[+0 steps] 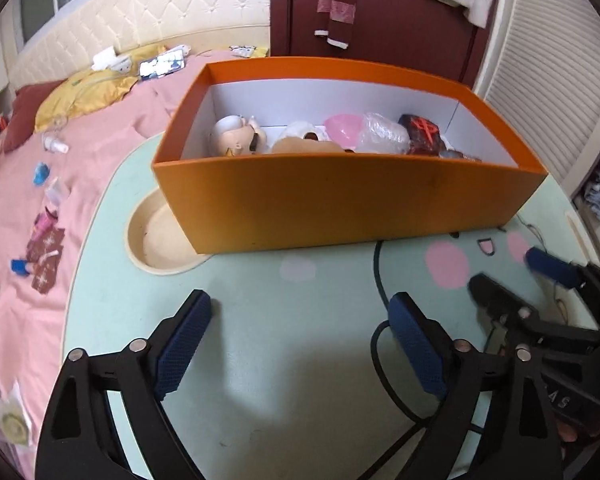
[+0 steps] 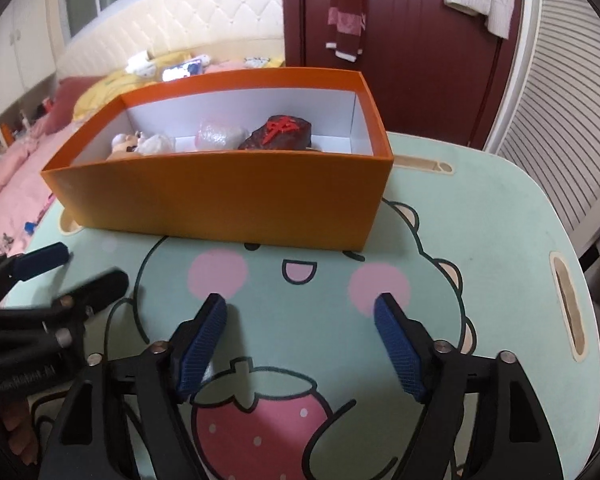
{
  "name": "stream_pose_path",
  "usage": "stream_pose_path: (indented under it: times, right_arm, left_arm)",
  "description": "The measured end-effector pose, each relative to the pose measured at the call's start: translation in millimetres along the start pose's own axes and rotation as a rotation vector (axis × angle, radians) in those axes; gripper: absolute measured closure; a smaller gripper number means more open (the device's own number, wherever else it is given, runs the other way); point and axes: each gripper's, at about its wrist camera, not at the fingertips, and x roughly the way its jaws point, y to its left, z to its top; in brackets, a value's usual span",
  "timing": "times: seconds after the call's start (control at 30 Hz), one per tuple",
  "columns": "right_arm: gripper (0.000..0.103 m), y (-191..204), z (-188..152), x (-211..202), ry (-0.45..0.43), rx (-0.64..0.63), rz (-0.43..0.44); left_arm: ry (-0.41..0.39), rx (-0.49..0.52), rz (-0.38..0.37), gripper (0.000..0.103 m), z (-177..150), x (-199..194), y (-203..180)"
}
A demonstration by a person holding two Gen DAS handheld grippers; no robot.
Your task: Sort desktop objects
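Evidently both tools were empty: the left gripper [image 1: 300, 344] and the right gripper [image 2: 300, 344] hung over the mint-green cartoon-printed table [image 2: 500, 216], jaws spread wide with nothing between them. Beyond them stood the open orange cardboard box [image 2: 228, 196] — inside lay a dark brown block with a red character [image 2: 278, 132], a bubble-wrapped bundle [image 1: 382, 136] and a pale doll head [image 1: 236, 136]. A pink bedspread [image 1: 112, 128] lay alongside.

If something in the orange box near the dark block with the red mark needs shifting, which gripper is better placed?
Right, probably. The dark block lies at the box's right end, ahead of the open, empty right gripper. The left gripper, also open, faces the doll-head end.
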Motion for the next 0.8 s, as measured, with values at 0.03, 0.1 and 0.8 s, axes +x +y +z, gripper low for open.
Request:
stream_pose_path:
  times: [0.03, 0.1, 0.8]
  right_arm:
    - [0.017, -2.6, 0.1, 0.9, -0.002, 0.016, -0.009]
    - [0.01, -7.7, 0.2, 2.8, -0.005, 0.047, -0.027]
    - [0.0, -12.8, -9.2, 4.0, -0.008, 0.061, -0.042]
  left_arm:
    - [0.005, -0.006, 0.012, 0.01, 0.6, 1.4, 0.7]
    - [0.017, -0.025, 0.032, 0.0, 1.6, 4.3, 3.7]
    - [0.004, -0.061, 0.053, 0.0, -0.4, 8.6, 10.8]
